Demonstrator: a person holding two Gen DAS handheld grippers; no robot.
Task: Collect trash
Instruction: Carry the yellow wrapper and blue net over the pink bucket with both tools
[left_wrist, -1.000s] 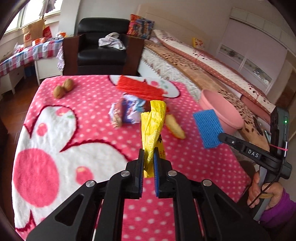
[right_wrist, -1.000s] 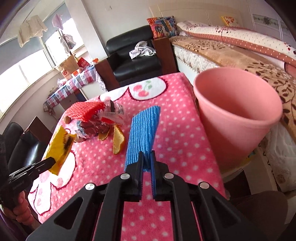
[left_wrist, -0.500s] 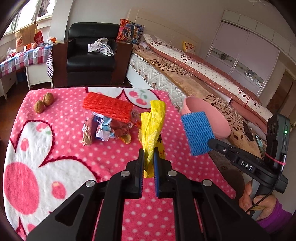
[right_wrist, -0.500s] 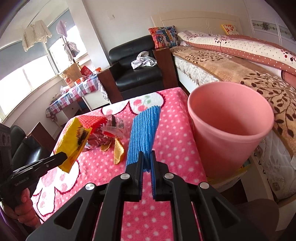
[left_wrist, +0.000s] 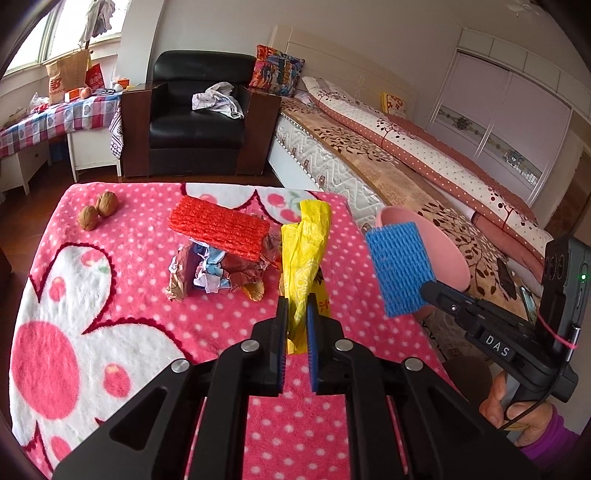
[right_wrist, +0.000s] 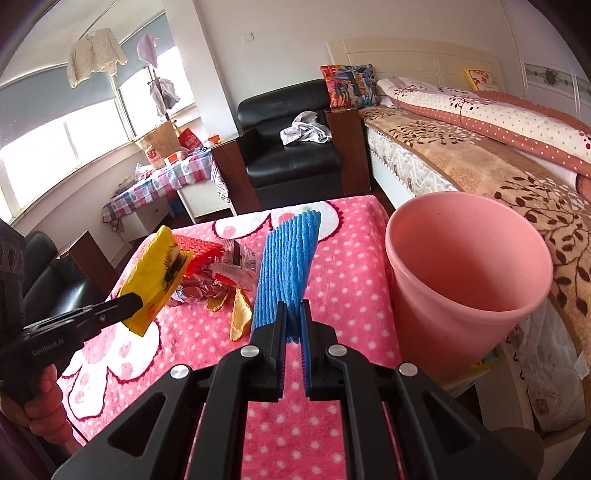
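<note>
We see two brown walnuts (left_wrist: 98, 211) touching each other on the pink polka-dot fleece blanket (left_wrist: 122, 317) with its white and red flower shapes. Beyond it stands a black leather armchair (left_wrist: 197, 122) with dark wooden sides, and a crumpled white cloth (left_wrist: 218, 100) lies on its seat. A colourful printed cushion (left_wrist: 277, 71) rests just beside the armchair, at the head of a long bed (left_wrist: 406, 155) under a brown leaf-patterned cover. To the left, a small table with a checked cloth (left_wrist: 55, 120) holds a brown paper bag (left_wrist: 66, 79).
</note>
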